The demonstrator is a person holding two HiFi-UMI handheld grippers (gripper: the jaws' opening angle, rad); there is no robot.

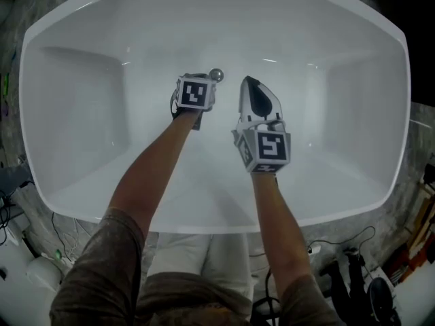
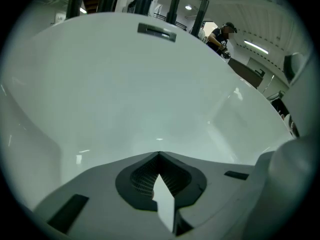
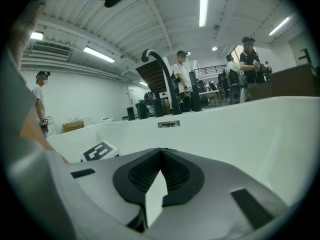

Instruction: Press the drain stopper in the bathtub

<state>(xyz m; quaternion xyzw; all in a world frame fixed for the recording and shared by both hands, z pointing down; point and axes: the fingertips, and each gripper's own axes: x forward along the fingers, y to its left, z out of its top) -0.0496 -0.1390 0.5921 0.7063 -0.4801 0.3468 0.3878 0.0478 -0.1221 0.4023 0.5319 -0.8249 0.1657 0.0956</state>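
The left claw [image 2: 159, 156] is pinched shut with nothing in it, low in the white bathtub [image 1: 81, 114] just beside the shiny drain stopper [image 1: 216, 75], and the right claw [image 1: 250, 82] is shut and empty too

Pale grey left gripper [image 1: 205, 79] and right gripper [image 1: 249, 81] inside the bathtub [image 1: 204, 224], ribbed black pads [image 2: 140, 179], each with a marker cube [image 1: 194, 93] of black-and-white squares, mottled brown short sleeves [image 1: 102, 263], pale trousers [image 1: 204, 257] below the bathtub's near rim.
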